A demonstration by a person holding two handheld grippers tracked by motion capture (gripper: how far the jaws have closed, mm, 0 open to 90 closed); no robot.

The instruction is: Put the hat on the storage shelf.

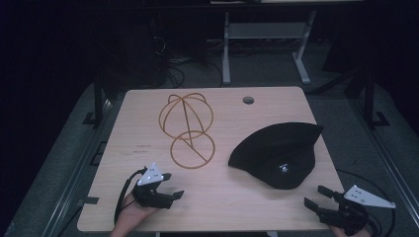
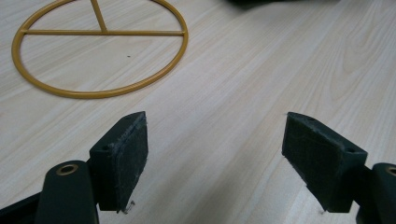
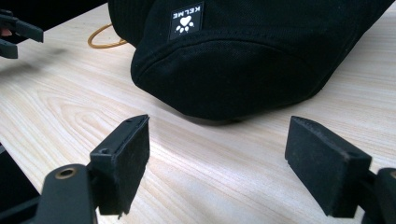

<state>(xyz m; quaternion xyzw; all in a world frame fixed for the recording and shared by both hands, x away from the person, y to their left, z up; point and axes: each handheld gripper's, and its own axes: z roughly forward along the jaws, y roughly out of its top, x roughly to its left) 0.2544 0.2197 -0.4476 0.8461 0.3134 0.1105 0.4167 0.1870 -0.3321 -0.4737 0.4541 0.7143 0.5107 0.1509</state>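
Observation:
A black cap [image 1: 279, 151] with a small white logo lies at the right of the wooden table [image 1: 227, 197]; in the right gripper view the cap [image 3: 243, 51] sits just beyond the jaws. A gold wire stand [image 1: 187, 129] made of rings and rods lies flat at the table's middle left. Its round base ring [image 2: 100, 49] lies ahead of the left jaws. My left gripper [image 1: 172, 185] is open near the front left, over bare wood [image 2: 215, 154]. My right gripper [image 1: 317, 195] is open at the front right corner, a short way before the cap [image 3: 217, 163].
A round cable hole [image 1: 248, 100] is at the table's far right. Behind the table stand grey desk legs [image 1: 226, 54] and cables on a dark floor. Bare wood stretches along the front edge between the two grippers. The other gripper [image 3: 14, 35] appears at top left in the right gripper view.

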